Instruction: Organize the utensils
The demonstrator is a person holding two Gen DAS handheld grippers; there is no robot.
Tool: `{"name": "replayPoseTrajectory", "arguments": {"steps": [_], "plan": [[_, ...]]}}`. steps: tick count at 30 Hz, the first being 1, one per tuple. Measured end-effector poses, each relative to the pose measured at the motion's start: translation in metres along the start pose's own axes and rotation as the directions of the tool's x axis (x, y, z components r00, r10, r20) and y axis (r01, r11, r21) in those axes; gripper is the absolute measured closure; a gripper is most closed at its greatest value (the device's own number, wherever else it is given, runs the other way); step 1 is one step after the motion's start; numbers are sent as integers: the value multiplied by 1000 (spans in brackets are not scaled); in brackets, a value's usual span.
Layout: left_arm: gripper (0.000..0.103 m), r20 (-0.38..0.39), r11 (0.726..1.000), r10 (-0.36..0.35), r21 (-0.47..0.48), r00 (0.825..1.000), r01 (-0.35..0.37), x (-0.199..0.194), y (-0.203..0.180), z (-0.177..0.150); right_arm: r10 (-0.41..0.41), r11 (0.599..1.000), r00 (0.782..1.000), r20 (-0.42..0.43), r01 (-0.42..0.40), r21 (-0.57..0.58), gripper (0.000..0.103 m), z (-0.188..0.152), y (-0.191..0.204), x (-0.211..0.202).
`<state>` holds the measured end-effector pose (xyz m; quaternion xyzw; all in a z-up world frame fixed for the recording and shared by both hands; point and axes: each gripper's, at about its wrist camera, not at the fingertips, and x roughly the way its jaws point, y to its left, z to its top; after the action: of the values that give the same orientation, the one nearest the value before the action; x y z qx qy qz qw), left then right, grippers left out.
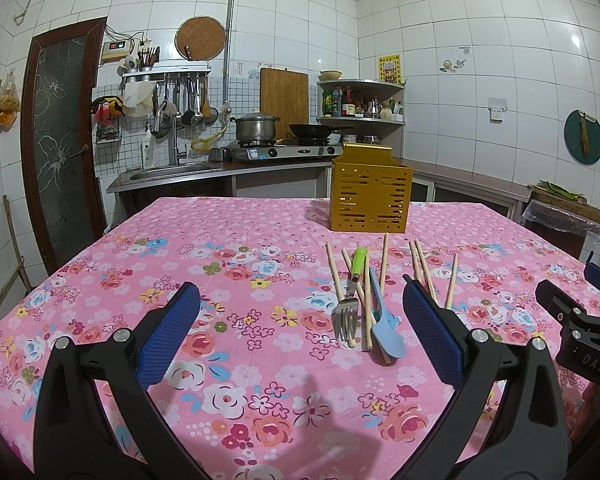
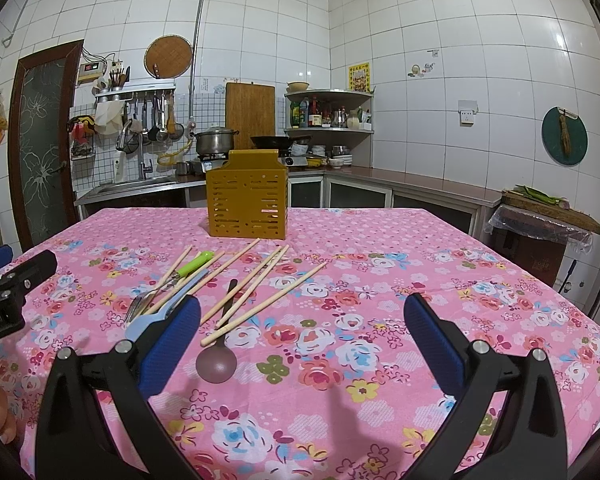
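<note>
A pile of utensils lies on the pink floral tablecloth [image 1: 236, 264]: a green-handled fork [image 1: 350, 300], a light blue spoon [image 1: 384, 328] and several wooden chopsticks [image 1: 424, 268]. The right wrist view shows the same pile: the fork [image 2: 180, 272], chopsticks [image 2: 260, 280], blue spoon [image 2: 156, 320] and a dark spoon [image 2: 219, 356]. A yellow slotted utensil holder [image 1: 370, 194] [image 2: 247, 200] stands upright behind them. My left gripper [image 1: 300, 328] is open, hovering just before the pile. My right gripper [image 2: 302, 328] is open too, right of the pile, holding nothing.
The table's far edge [image 2: 340, 210] meets a kitchen counter with a sink [image 1: 168, 172], stove and pots [image 1: 256, 128]. A covered bin [image 2: 540, 236] stands to the right. The other gripper's black body [image 1: 580, 336] [image 2: 8, 292] shows at each view's side.
</note>
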<state>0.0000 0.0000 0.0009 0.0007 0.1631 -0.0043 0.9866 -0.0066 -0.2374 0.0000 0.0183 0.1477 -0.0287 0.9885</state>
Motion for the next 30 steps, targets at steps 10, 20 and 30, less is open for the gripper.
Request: {"name": "replayPoseTrajectory", "arguments": {"steps": [10,20,30], "plan": [[5,0,1000,-1,1,1000,1,0,0,0,1,1000,1000,-2,-1,-3,4,0,-1,1],[5,0,1000,-1,1,1000,1,0,0,0,-1,1000,1000,-1,1,-4,4,0,-1,2],[5,-16,1000,-14,-7,1000,14,1,0,2,-2,1000,1000,-14,1,-17,4,1,-2,5]]}}
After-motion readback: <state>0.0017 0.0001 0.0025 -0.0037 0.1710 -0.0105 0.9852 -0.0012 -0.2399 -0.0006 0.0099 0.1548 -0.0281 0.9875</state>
